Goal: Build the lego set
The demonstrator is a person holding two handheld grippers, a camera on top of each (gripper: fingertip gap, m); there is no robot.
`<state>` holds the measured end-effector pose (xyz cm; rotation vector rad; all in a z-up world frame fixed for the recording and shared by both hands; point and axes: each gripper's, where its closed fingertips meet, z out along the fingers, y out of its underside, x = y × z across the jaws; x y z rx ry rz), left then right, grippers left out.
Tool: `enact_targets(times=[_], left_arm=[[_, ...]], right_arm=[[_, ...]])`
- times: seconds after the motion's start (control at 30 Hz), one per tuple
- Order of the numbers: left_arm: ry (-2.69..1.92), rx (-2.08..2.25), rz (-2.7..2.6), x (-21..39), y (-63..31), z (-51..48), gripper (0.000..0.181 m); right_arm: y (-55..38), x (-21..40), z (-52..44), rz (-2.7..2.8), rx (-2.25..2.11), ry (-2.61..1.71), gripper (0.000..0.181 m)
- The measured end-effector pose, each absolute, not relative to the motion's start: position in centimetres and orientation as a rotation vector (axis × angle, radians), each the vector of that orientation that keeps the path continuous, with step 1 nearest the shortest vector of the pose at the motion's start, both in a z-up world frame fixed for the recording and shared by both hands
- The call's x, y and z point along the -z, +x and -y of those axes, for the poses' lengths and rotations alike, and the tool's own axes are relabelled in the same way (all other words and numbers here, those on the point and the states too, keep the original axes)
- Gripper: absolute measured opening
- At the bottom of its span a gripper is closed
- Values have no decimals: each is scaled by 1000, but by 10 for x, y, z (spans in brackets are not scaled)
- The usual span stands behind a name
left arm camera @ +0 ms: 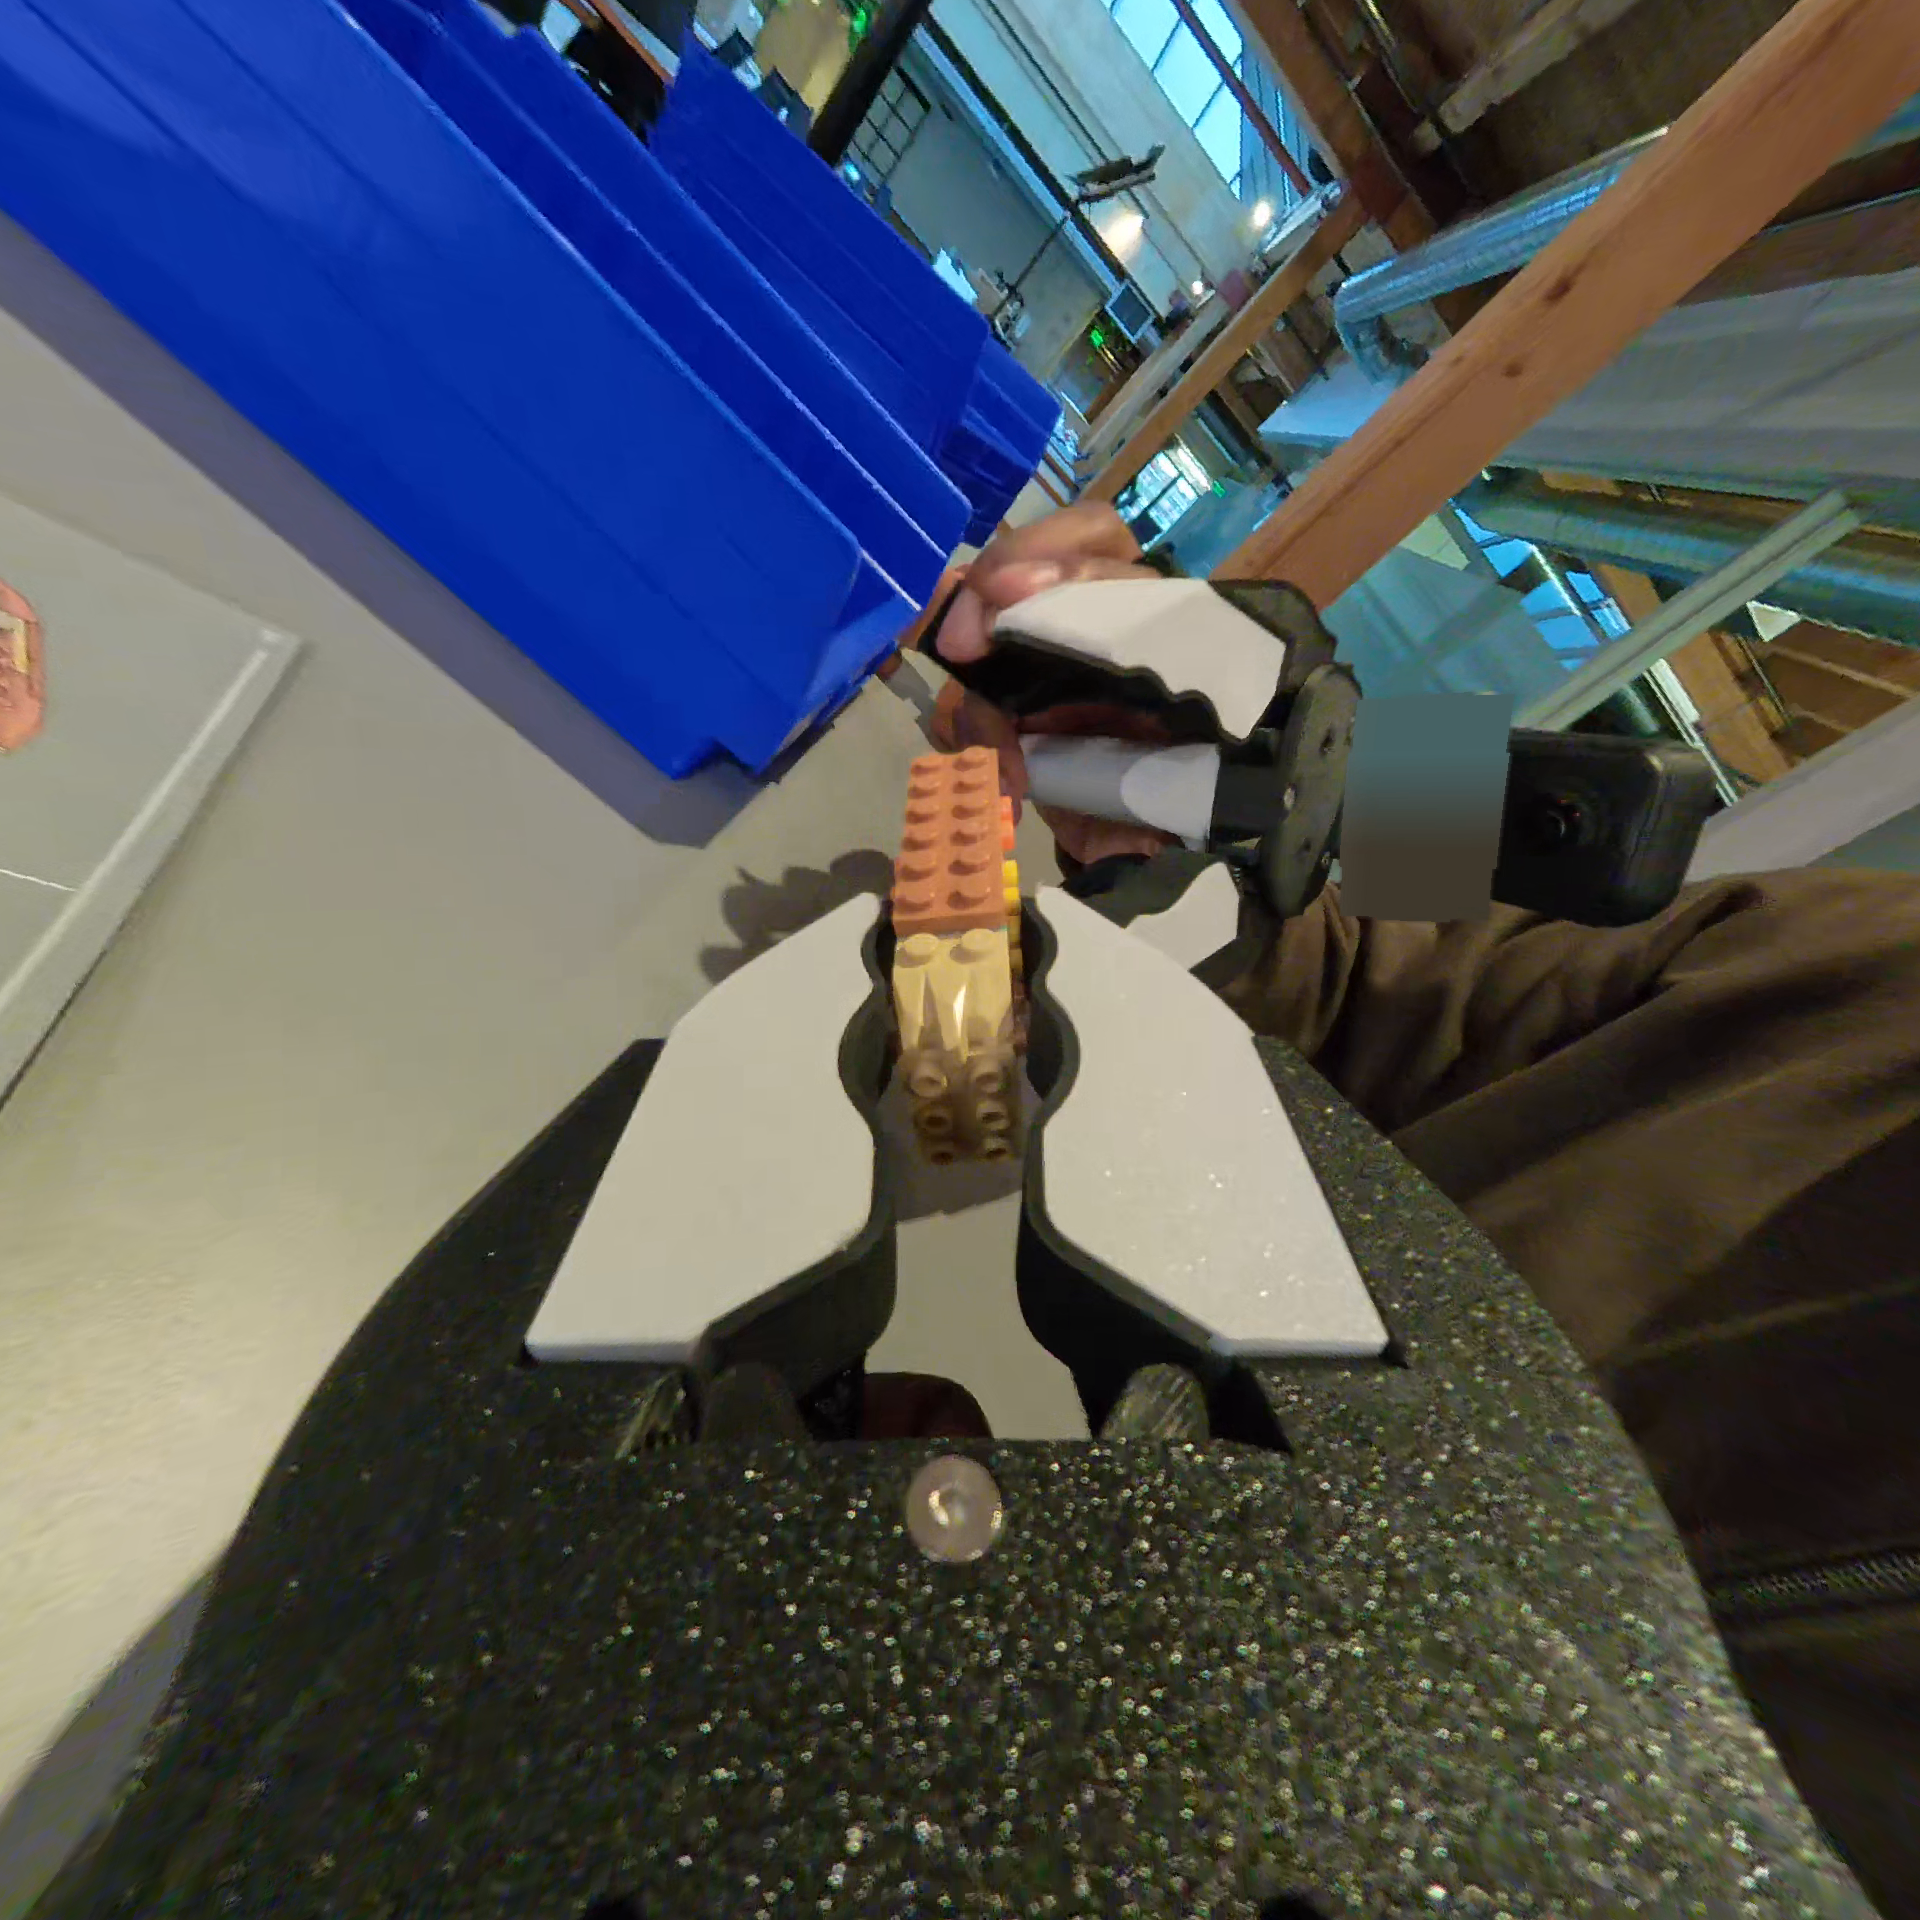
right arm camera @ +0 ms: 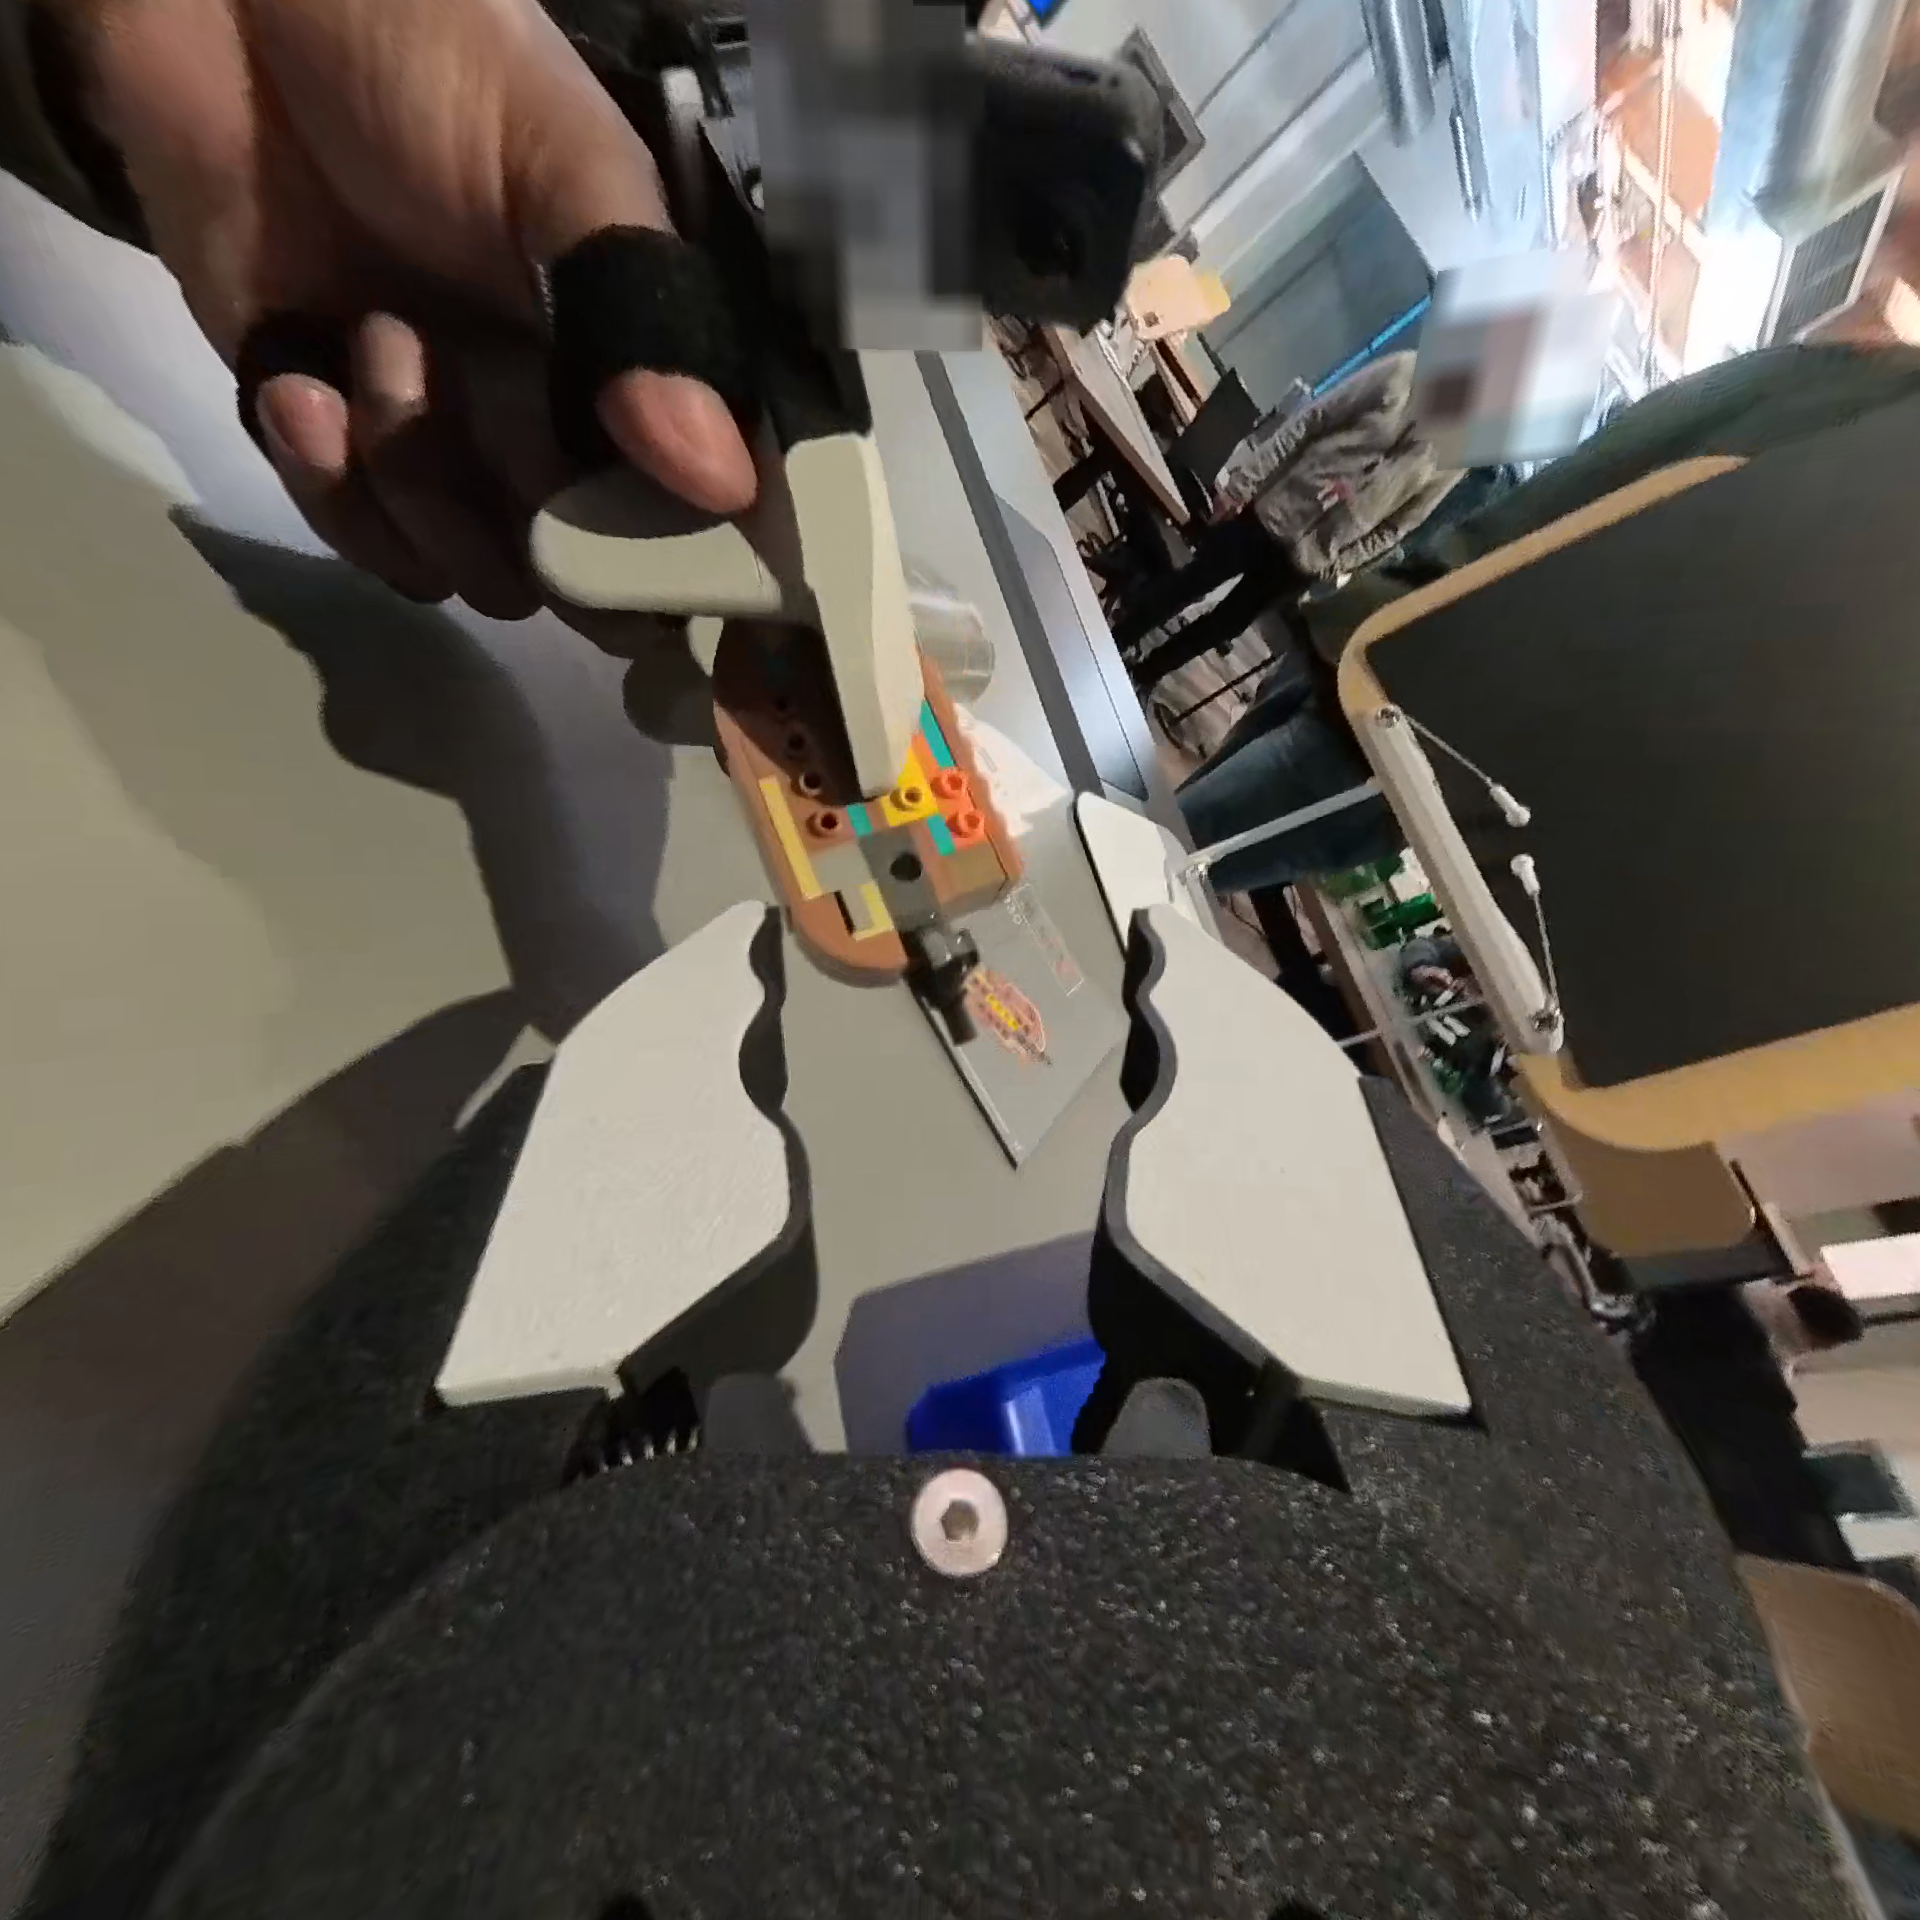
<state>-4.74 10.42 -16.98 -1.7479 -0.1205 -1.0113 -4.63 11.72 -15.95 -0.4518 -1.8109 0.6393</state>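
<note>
One lego build (no legible writing)

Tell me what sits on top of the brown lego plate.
On the brown lego plate: yellow, orange, teal and grey pieces, studs showing. The left gripper, shut on it, covers the far part.

We note bright, even daylight from tall windows in the background, slightly blown out. Soft shadows fall on the grey table, one just behind the lego build. The right wrist view shows motion blur on the hand and the background. Both views bend strongly at the edges. Near foreground housings stay grainy but sharp.
</note>
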Motion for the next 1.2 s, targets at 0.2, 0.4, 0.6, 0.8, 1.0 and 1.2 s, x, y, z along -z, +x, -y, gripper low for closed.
enact_targets(times=[0.2, 0.4, 0.6, 0.8, 1.0, 1.2], left_arm=[[-1772, 1033, 78, 173, -40, -103, 22], [-1800, 1047, 21, 175, -31, -101, 22], [-1806, 1058, -3, 177, -27, -100, 22], [-1803, 1043, -11, 177, -27, -101, 22], [-1803, 1029, -17, 178, -27, -101, 22], [-1809, 1031, -27, 180, -26, -101, 22]], right_arm=[[-42, 173, -106, 1907, -573, -331, 67], [-43, 181, -101, 1925, -531, -292, 62], [-42, 180, -99, 1923, -553, -283, 51], [-42, 180, -100, 1933, -521, -279, 50], [-42, 181, -100, 1933, -516, -280, 50], [-41, 183, -100, 1951, -506, -284, 50]])
